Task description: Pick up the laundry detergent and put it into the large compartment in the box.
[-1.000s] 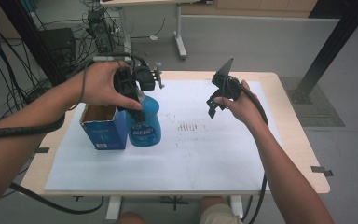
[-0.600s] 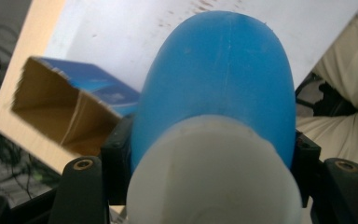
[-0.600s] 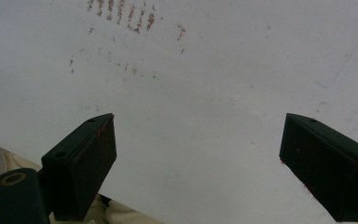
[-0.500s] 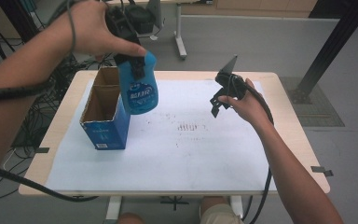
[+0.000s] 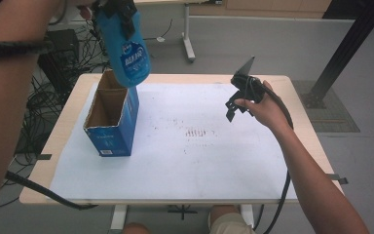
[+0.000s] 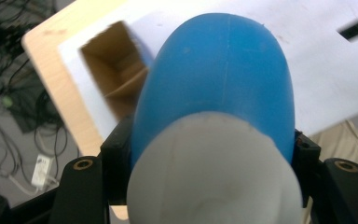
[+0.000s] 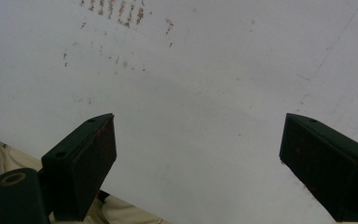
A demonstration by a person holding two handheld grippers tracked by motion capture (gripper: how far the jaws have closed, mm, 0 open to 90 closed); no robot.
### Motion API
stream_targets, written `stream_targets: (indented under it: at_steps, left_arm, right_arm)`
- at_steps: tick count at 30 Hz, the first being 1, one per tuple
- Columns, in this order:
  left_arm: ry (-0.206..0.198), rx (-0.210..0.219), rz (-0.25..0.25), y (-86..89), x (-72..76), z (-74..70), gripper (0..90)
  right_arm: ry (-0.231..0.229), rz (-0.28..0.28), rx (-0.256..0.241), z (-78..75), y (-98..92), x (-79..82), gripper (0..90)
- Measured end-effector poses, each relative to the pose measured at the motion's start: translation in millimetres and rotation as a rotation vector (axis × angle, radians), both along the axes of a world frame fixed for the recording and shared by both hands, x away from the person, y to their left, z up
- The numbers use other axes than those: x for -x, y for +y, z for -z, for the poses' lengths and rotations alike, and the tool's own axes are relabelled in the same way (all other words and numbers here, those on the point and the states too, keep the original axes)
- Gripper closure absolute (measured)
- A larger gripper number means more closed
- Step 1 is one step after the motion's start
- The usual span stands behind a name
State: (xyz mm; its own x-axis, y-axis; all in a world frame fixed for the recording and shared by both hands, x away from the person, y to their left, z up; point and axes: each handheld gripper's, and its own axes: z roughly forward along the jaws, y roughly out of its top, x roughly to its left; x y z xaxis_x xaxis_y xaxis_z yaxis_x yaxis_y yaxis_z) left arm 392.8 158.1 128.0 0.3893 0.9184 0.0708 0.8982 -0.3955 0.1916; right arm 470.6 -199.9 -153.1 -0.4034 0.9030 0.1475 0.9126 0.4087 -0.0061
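A blue bottle (image 5: 125,51) with a white cap (image 6: 214,175) hangs high above the table's back left, and my left gripper (image 5: 117,7) is shut on its neck. Below it stands an open blue cardboard box (image 5: 111,117), its brown inside (image 6: 119,77) visible past the bottle (image 6: 219,74). At the right of the table my right gripper (image 5: 236,105) is held above the white sheet, jaws wide apart with nothing between them; its fingers (image 7: 81,163) frame bare sheet.
A white sheet (image 5: 199,146) with faint reddish marks (image 7: 116,11) covers most of the wooden table (image 5: 68,126). Cables (image 5: 39,73) lie on the floor to the left. A table leg (image 5: 187,34) and a black post (image 5: 345,48) stand behind.
My left gripper has lifted the blue bottle from beside the box to well above it. The right gripper has barely moved.
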Motion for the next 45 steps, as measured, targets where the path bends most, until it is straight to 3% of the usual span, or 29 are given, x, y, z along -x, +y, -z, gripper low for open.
stream_targets:
  at_steps: [11, 19, 23, 33, 45]
  left_arm:
    - [0.011, -0.023, -0.229, 27.1, -13.1, -1.6, 37.4]
    - [0.011, -0.004, -0.347, 43.5, -18.1, -1.7, 37.4]
    - [0.01, 0.002, -0.356, 50.1, -19.9, 2.6, 37.4]
    - [0.019, 0.002, -0.433, 68.7, -24.6, 21.2, 37.4]
    - [0.038, 0.032, -0.477, 84.8, -30.5, 54.5, 37.4]
  right_arm:
    - [-0.006, -0.019, -0.011, 0.6, 4.3, 2.7, 10.7]
    - [-0.004, -0.018, -0.014, 1.9, 3.6, 1.9, 10.7]
    - [-0.003, -0.018, -0.013, 1.9, 5.0, 1.7, 10.7]
    - [-0.005, -0.026, -0.013, 3.2, 8.0, 0.0, 10.7]
    - [0.002, -0.033, -0.008, 7.6, 11.9, -2.0, 10.7]
